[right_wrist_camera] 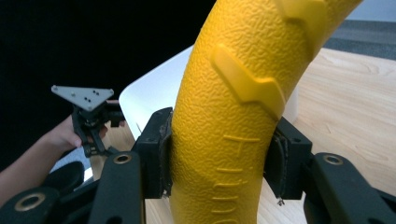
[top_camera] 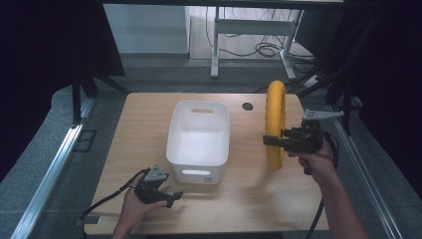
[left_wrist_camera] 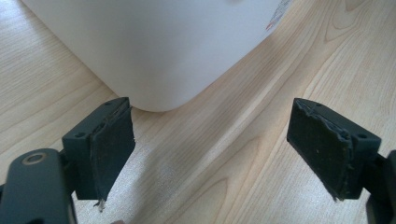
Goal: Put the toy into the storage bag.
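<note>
Right tongs (top_camera: pixel 275 140) clamped on the yellow ring (top_camera: pixel 274 119). In the right gripper view we see both pads pressed against the ring's pebbled rim, one on each side, raised lettering just between them. In the high view the ring stands upright on edge on the counter (top_camera: pixel 149 119), right of the white bin (top_camera: pixel 199 132); the right tongs bite its lower half from the right, with the person's right hand (top_camera: pixel 318 162) behind them.

Left tongs (top_camera: pixel 171 197) apart, nothing between them. In the left gripper view we see bare wood between the two pads, and a rounded bin corner just ahead of them; whether it touches the left pad we cannot tell. In the high view they sit low at the near left of the counter, just off the bin's near wall and well apart from the ring, held by the left hand (top_camera: pixel 137 201).
</note>
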### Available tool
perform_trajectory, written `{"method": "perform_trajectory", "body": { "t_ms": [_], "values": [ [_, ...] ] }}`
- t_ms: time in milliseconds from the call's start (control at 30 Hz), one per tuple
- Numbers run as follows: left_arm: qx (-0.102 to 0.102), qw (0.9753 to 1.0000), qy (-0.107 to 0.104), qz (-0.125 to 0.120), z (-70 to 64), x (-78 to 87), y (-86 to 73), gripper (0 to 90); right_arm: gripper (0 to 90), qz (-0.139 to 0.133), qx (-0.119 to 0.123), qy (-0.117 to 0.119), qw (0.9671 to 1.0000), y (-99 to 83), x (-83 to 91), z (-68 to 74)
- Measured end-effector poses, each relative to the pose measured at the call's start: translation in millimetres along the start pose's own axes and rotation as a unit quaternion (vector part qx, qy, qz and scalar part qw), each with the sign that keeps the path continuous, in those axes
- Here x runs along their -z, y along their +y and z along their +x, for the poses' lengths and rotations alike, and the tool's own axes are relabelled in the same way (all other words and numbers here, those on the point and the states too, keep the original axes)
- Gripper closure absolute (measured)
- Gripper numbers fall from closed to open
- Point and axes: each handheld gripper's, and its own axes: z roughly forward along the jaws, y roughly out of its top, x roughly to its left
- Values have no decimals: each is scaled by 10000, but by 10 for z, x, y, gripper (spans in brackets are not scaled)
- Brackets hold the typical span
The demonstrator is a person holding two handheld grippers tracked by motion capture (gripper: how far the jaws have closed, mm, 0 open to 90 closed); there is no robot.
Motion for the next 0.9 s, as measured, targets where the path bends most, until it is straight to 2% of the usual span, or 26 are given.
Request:
{"method": "perform_trajectory", "body": {
  "t_ms": [267,400,533,700,767,900],
  "values": [
    [-3,10000,-5,2,0,-9,-1,152,490,-472,-176,-31,9987,-3,-36,20],
    [-7,10000,-2,4,0,-10,-2,152,489,-751,-199,-151,9969,-11,-78,70],
    [13,10000,-7,-5,-4,-10,-3,151,488,-1048,-192,-332,9938,-34,-140,130],
    [13,10000,-19,15,-5,-19,-4,152,487,-1444,-226,-519,9879,-57,-230,229],
    [14,10000,-21,23,-5,-23,-5,152,487,-1552,-154,-587,9860,-62,-280,269],
    [10,10000,-28,22,-5,-25,-5,152,486,-1760,-188,-722,9816,-76,-388,359]
  ]
}}
